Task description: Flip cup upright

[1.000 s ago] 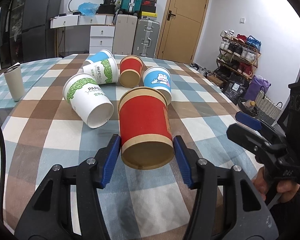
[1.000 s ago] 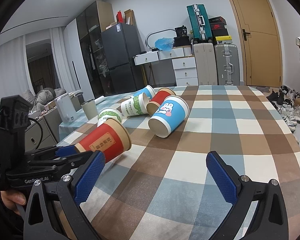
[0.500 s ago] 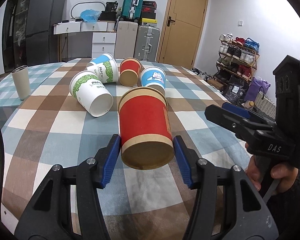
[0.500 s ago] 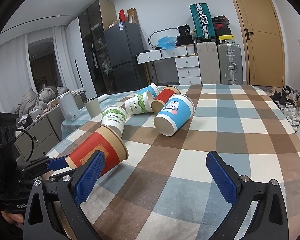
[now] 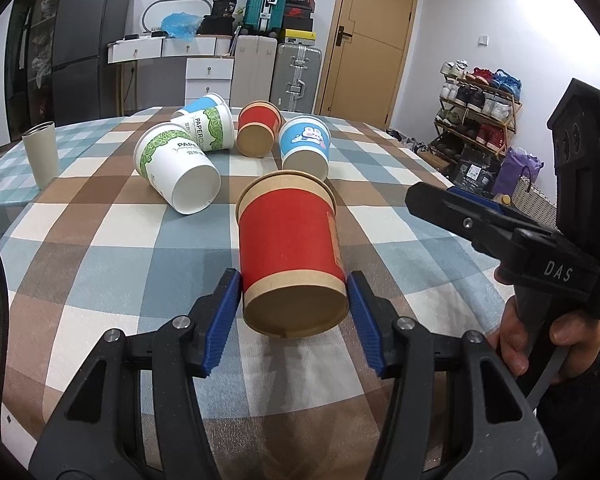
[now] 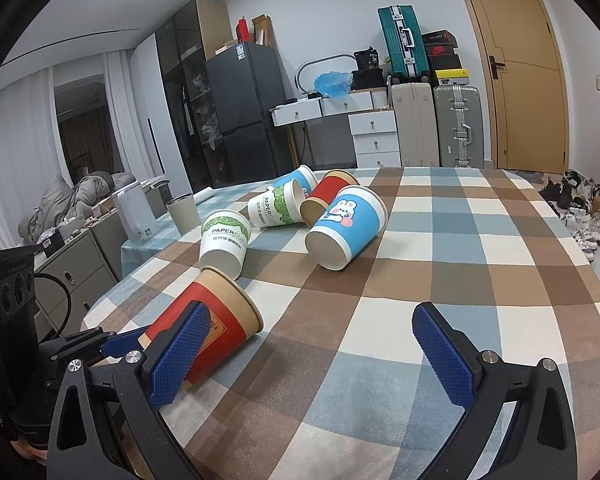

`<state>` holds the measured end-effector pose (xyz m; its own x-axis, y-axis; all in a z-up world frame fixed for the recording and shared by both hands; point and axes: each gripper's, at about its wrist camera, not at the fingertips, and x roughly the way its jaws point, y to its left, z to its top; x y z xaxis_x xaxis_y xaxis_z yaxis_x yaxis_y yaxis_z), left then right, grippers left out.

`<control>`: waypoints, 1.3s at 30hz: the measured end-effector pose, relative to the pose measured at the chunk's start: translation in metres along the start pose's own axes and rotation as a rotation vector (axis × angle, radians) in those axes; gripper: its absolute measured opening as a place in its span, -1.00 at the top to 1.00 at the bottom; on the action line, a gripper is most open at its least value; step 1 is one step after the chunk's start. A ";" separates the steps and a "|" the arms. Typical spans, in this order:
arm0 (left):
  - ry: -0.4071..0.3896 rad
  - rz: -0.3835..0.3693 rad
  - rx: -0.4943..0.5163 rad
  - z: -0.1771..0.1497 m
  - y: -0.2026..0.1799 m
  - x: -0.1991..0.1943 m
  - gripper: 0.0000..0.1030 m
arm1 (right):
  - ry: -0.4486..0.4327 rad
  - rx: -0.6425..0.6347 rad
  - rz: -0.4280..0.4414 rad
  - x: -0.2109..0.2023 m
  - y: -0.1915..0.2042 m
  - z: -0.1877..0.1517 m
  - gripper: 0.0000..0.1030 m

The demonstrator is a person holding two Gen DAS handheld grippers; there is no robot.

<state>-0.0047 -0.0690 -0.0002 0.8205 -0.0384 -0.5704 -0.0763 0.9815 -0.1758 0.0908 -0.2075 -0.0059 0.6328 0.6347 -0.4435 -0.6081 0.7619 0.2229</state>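
Near table edge: your left gripper [image 5: 294,314] was clamped on the red cup [image 5: 290,256], base toward you.
Right gripper [image 6: 312,354]: jaws apart, empty.
Advice: you needed a gentle squeeze, rotating until the rim faced up.

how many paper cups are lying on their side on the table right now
6: red cup in the left gripper; green-leaf cup; second green-leaf cup; blue cup behind it; far red cup; blue bunny cup.

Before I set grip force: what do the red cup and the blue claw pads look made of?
Red cup: likely matte kraft paperboard, with brown bands, a rolled rim and a side seam. Left claw pads: seemingly rubber or soft plastic, matte blue, finely ribbed.
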 end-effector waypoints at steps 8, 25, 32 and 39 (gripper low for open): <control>0.020 -0.001 -0.014 0.001 0.006 0.005 -0.06 | 0.001 0.000 0.000 0.000 0.000 0.000 -1.00; -0.053 -0.037 -0.007 0.017 0.023 -0.013 -0.98 | 0.008 0.011 0.018 0.001 0.002 -0.001 -1.00; -0.102 -0.035 0.001 0.026 0.039 -0.020 -0.98 | 0.019 0.004 0.025 0.003 0.010 -0.002 -1.00; -0.139 -0.014 0.031 0.031 0.057 -0.021 -0.98 | 0.035 -0.007 0.039 0.006 0.017 -0.002 -1.00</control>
<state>-0.0090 -0.0062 0.0265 0.8923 -0.0279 -0.4505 -0.0485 0.9864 -0.1571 0.0833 -0.1906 -0.0062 0.5914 0.6594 -0.4642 -0.6355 0.7355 0.2349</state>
